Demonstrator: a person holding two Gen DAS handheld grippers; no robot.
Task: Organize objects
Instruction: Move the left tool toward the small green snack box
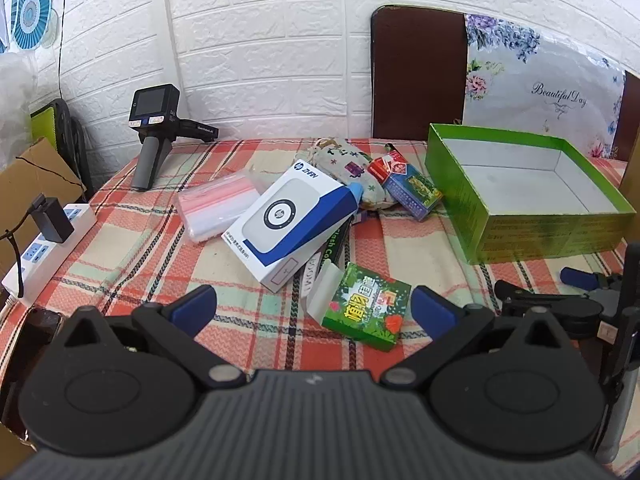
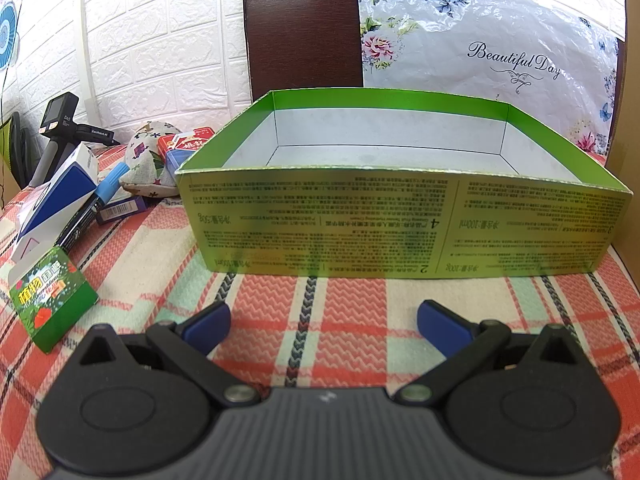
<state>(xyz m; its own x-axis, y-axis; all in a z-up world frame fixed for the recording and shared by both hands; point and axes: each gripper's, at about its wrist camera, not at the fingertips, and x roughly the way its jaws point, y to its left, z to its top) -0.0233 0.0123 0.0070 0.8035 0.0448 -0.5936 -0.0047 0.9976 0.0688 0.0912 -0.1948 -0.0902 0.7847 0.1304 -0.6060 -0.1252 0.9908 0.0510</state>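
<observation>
Landmark: green box (image 2: pixel 400 224), open top, inside bare white, standing on the table (image 2: pixel 360 320)
Left view only: power strip (image 1: pixel 48 244) with black plug far left of green box at table edge; pink zip bags (image 1: pixel 218 204) left of the pile; cardboard (image 1: pixel 36 176) at the far left; part of the right gripper's black frame in front of green box, low right
Right view only: green box's near wall close up with upside-down print; blue-capped marker (image 2: pixel 102 196) and small purple barcode box (image 2: pixel 120 209) left of green box
Left gripper (image 1: pixel 314 308): jaws wide apart, nothing between pads; leafy green carton (image 1: pixel 366 306) lies just beyond, nearer the right pad, not touching as far as visible
Right gripper (image 2: pixel 324 322): jaws wide apart, holding nothing, facing green box's near wall, bare cloth between
Task things: pile left of green box; white-blue box (image 1: pixel 294 222) tilted on dark items, floral cloth pouch (image 1: pixel 344 164) behind it, red-blue card box (image 1: pixel 410 184) closest to green box, touching unclear
Surface: plaid cloth, red, mint and cream with dark braided lines
Room: white brick-pattern wall (image 1: pixel 260 40); dark brown chair back (image 2: pixel 302 32) behind green box; floral "Beautiful Day" plastic bag (image 2: pixel 500 52) beside chair
Other: handheld camera unit (image 1: pixel 154 128) on grey grip, upright, far left-back of green box, near wall
In the way: nothing between either gripper and green box
</observation>
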